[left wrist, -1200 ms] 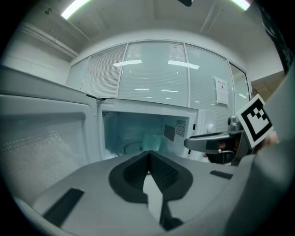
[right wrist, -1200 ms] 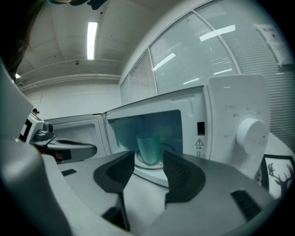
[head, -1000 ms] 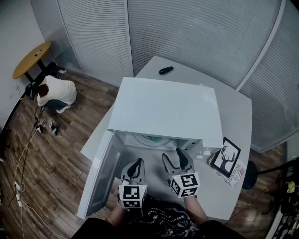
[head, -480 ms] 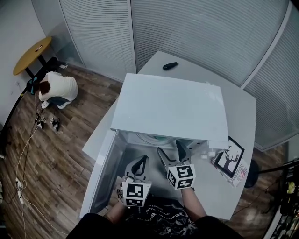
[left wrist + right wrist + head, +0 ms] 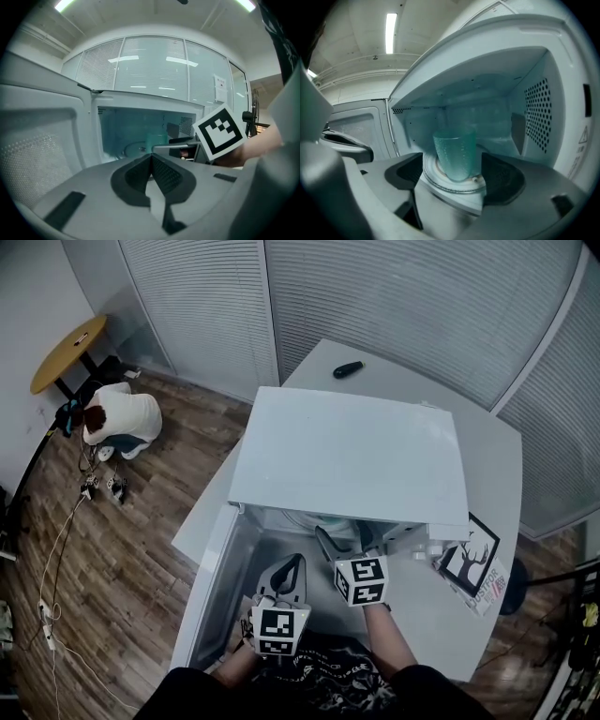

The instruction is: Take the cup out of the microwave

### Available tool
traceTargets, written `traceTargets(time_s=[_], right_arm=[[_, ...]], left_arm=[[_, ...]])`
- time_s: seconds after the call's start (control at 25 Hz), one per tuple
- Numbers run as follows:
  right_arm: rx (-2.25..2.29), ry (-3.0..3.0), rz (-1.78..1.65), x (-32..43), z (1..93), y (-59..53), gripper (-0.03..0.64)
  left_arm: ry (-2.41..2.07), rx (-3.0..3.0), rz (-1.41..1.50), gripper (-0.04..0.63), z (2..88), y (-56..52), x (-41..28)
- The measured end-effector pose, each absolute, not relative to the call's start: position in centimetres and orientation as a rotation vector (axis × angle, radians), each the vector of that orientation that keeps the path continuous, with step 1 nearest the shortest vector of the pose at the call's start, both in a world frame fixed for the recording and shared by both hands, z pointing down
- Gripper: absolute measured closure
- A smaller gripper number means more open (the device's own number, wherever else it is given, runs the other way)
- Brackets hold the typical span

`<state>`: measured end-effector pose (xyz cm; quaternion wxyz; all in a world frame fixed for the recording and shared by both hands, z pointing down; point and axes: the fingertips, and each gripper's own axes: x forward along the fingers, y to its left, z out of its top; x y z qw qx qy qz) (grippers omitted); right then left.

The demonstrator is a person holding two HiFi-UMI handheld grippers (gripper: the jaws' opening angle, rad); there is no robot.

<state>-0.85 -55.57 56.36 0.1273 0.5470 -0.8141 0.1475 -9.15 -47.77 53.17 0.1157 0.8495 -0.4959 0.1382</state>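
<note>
A translucent teal cup [image 5: 455,153] stands upright on the glass turntable [image 5: 440,185] inside the white microwave [image 5: 349,454]; it shows faintly in the left gripper view [image 5: 156,139]. My right gripper [image 5: 454,180] reaches into the oven mouth [image 5: 343,538]. Its jaws have just been opening and stand wide apart. The cup is just ahead of the gap between them, untouched. My left gripper [image 5: 152,161] hangs back in front of the oven [image 5: 292,566], shut with nothing in it. The right gripper's marker cube [image 5: 219,131] shows at its right.
The microwave door [image 5: 208,589] hangs open to the left, its inner face [image 5: 33,140] close beside my left gripper. A framed deer picture [image 5: 466,554] lies right of the oven and a black remote [image 5: 348,369] at the table's far end. A person [image 5: 117,418] crouches on the floor.
My right gripper has moved forward into the microwave's mouth, its jaws spreading wider. The left gripper has hardly shifted.
</note>
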Motion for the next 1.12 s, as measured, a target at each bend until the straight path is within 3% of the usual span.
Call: traceTargets(time_s=[1.12], right_arm=[[1.611, -2.264, 0.376, -1.6, 58.8, -60.5, 0.242]], left_arm=[[-1.481, 2.429, 0.426, 0.591, 54.7, -47.4, -12.0]])
